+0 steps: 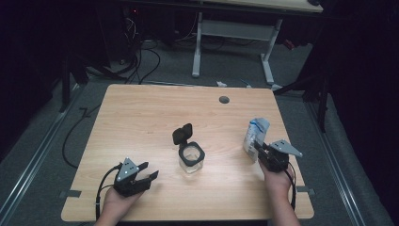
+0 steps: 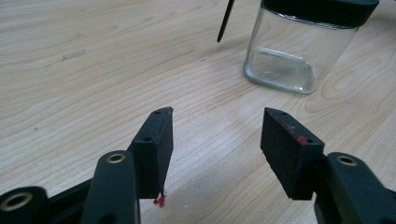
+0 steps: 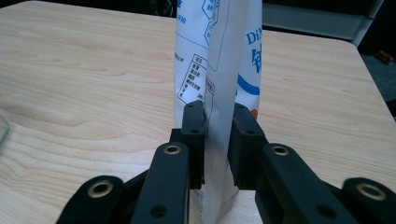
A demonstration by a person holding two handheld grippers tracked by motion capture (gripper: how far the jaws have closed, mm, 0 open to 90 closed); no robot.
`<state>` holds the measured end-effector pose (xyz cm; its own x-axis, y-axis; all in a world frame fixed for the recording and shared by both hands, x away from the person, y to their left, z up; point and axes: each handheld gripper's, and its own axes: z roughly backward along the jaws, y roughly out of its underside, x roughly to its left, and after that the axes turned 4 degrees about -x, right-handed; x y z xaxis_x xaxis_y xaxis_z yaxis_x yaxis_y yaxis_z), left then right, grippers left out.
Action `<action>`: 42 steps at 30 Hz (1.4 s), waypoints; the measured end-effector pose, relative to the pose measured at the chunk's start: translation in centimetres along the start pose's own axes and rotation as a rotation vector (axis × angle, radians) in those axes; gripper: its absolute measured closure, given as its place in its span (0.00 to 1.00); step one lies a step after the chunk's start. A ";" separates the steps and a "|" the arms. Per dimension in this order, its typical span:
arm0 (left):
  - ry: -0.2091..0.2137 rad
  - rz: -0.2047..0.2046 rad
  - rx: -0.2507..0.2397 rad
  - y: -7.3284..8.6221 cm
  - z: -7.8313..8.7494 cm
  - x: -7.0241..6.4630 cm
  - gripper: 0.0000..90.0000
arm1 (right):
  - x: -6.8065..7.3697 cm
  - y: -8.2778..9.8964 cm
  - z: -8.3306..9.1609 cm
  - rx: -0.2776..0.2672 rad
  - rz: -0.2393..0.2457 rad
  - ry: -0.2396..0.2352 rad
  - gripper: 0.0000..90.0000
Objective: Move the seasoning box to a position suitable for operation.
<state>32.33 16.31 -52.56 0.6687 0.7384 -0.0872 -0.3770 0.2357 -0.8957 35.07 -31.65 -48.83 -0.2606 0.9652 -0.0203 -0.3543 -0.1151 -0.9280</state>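
Observation:
A clear square glass jar point(image 1: 191, 157) with a black rim stands near the middle of the table, its black hinged lid point(image 1: 182, 134) flipped up. In the left gripper view the jar point(image 2: 299, 51) is ahead and to the right of my left gripper point(image 2: 217, 140), which is open with bare wood between its pads. That left gripper point(image 1: 149, 172) lies low at the front left, apart from the jar. A white and blue printed bag point(image 1: 256, 134) stands upright at the right. My right gripper point(image 1: 260, 149) is shut on the bag point(image 3: 219, 60), its pads point(image 3: 196, 126) pinching the lower part.
The wooden table point(image 1: 141, 113) has a round cable hole point(image 1: 224, 100) at its far side. Beyond it stands a white-legged desk point(image 1: 235, 28), with cables point(image 1: 141, 61) on the grey floor. Metal brackets sit at the table's front corners.

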 end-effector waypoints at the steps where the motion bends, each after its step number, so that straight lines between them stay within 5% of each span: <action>1: 0.000 0.002 -0.001 0.0 0.0 0.0 0.50 | 0.0 0.1 0.0 -0.004 0.002 0.000 0.87; 14: 0.003 0.015 -0.009 0.1 0.0 0.2 0.49 | -0.2 -0.3 -0.3 0.009 -0.014 -0.003 0.88; 23: 0.011 0.000 -0.017 0.1 0.1 0.0 0.49 | -0.1 -1.2 0.6 0.058 -0.012 -0.082 0.90; 42: 0.025 -0.013 -0.023 0.0 -0.1 -0.5 0.48 | 0.8 -2.8 4.1 0.208 0.097 -0.196 0.91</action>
<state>32.07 15.92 -52.55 0.6896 0.7190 -0.0863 -0.3537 0.2304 -0.9066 32.13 -31.49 -44.71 -0.4635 0.8860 -0.0143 -0.4905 -0.2700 -0.8285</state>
